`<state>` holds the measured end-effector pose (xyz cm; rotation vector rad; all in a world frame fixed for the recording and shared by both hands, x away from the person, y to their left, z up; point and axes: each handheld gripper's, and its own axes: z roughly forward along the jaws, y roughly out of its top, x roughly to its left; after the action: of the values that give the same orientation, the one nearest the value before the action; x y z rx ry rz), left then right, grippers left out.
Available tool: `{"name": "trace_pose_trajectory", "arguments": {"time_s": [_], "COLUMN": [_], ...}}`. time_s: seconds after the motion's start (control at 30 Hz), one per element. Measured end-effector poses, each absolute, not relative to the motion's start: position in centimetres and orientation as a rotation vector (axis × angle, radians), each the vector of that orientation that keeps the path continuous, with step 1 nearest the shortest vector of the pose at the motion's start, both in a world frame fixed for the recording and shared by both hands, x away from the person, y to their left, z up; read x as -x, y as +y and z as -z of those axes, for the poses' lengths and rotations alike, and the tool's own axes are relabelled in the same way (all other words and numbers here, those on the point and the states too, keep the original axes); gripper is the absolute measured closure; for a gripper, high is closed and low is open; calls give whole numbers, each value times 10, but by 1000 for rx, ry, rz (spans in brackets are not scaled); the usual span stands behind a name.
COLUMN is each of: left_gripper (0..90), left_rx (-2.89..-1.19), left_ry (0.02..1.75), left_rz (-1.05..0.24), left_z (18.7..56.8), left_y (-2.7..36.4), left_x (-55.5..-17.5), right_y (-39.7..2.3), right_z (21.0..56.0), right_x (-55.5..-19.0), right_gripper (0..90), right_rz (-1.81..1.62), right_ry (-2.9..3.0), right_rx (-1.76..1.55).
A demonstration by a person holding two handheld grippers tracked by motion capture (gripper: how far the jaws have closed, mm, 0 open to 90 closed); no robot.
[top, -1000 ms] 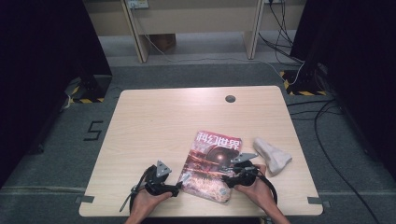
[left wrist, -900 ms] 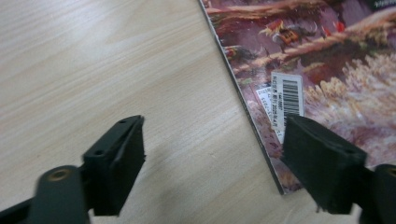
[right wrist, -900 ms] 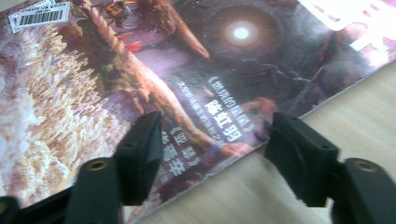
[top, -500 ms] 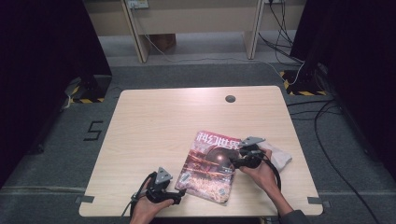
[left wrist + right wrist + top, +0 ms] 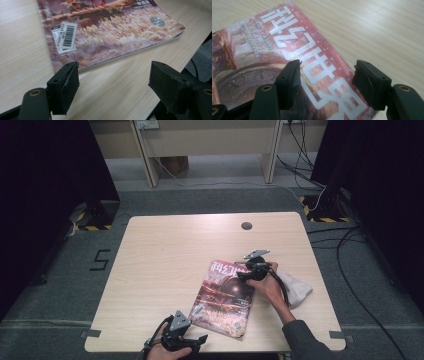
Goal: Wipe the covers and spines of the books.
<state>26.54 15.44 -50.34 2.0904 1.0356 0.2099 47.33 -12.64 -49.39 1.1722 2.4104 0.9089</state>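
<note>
Lying flat near the bench's [image 5: 165,245] front right edge, the magazine [image 5: 225,300] leaves wide bare wood to its left and beyond. My left gripper [image 5: 113,85] hovers open and empty off its barcode-stickered [image 5: 65,37] corner. My right gripper [image 5: 325,82] hangs spread, gripping nothing, over large white Chinese title characters [image 5: 297,47]; a white cloth [image 5: 296,287] lies just beside.
</note>
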Motion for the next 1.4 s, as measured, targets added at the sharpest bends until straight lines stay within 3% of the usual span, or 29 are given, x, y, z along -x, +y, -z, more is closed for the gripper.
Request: {"name": "trace_pose_trajectory", "arguments": {"time_s": [0.4,1.2,1.4], "left_gripper": [239,201,195], "left_rx": [-2100,-2124,-2153], "left_ry": [1101,1191,1187], "left_rz": [-241,-336,-441], "left_z": [509,508,505], "left_y": [162,177,177], "left_x": [-286,-364,-376], "right_y": [-130,-163,-167], "right_z": [499,497,498], "right_x": [-479,-388,-367], "right_gripper": [362,329,322], "right_rz": [-919,-873,-897], "right_ry": [2439,2460,2474], "right_rx": [-1201,-1213,-1226]}}
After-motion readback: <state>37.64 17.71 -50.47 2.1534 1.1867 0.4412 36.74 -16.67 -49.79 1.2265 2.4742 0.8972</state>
